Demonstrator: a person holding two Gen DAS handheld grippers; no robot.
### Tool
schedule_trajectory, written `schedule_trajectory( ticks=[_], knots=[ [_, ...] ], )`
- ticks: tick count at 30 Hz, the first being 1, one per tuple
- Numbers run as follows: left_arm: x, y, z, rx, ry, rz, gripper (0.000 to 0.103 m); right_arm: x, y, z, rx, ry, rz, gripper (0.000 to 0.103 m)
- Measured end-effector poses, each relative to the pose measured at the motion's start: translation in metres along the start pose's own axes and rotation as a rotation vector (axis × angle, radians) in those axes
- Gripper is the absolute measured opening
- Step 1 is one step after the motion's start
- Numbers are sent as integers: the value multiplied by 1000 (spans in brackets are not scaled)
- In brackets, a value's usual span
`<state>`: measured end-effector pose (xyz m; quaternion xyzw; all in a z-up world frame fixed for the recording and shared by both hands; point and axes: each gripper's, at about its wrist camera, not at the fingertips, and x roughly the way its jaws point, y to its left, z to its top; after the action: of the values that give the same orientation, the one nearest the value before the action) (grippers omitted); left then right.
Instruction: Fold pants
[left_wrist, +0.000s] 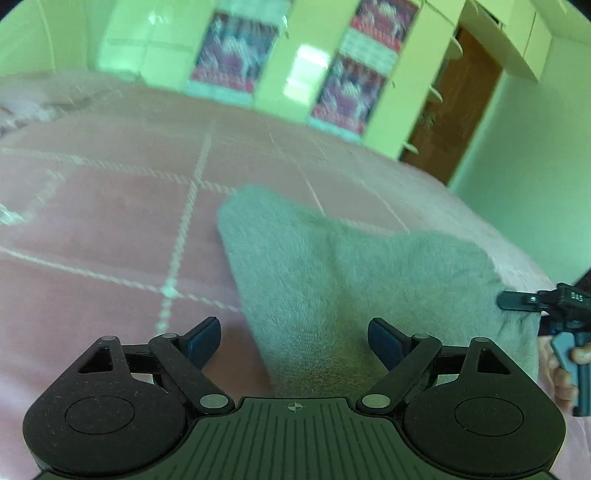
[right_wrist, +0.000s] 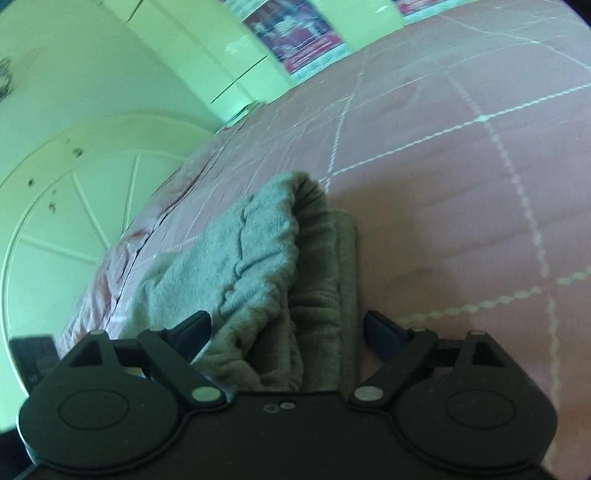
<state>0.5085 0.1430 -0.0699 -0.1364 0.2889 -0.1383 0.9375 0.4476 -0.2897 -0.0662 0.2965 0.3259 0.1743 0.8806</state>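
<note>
Grey fleece pants (left_wrist: 354, 280) lie folded on a pink quilted bed (left_wrist: 110, 221). My left gripper (left_wrist: 293, 343) is open, its jaws wide apart over the near corner of the pants, holding nothing. In the right wrist view the pants (right_wrist: 258, 266) show their gathered elastic waistband, layers stacked on the bed (right_wrist: 461, 184). My right gripper (right_wrist: 286, 336) is open, jaws spread on either side of the waistband end, not clamped on it. The right gripper also shows at the far right edge of the left wrist view (left_wrist: 517, 301), beside the pants' right edge.
A pale green wardrobe with red patterned door panels (left_wrist: 343, 92) stands behind the bed. A brown door (left_wrist: 454, 107) is at the back right. A white arched bed board (right_wrist: 74, 192) lies left of the bed edge in the right wrist view.
</note>
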Motion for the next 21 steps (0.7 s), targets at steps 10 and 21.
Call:
schedule_trajectory(
  ticks=[10,21],
  knots=[
    [-28,-19,-14,6,83,235,103,-12,37,-20,-101,61,-197,97],
    [-164,-94,-39,-16,-46,273,103,-153,103,-73,-159,-155,-27,97]
  ],
)
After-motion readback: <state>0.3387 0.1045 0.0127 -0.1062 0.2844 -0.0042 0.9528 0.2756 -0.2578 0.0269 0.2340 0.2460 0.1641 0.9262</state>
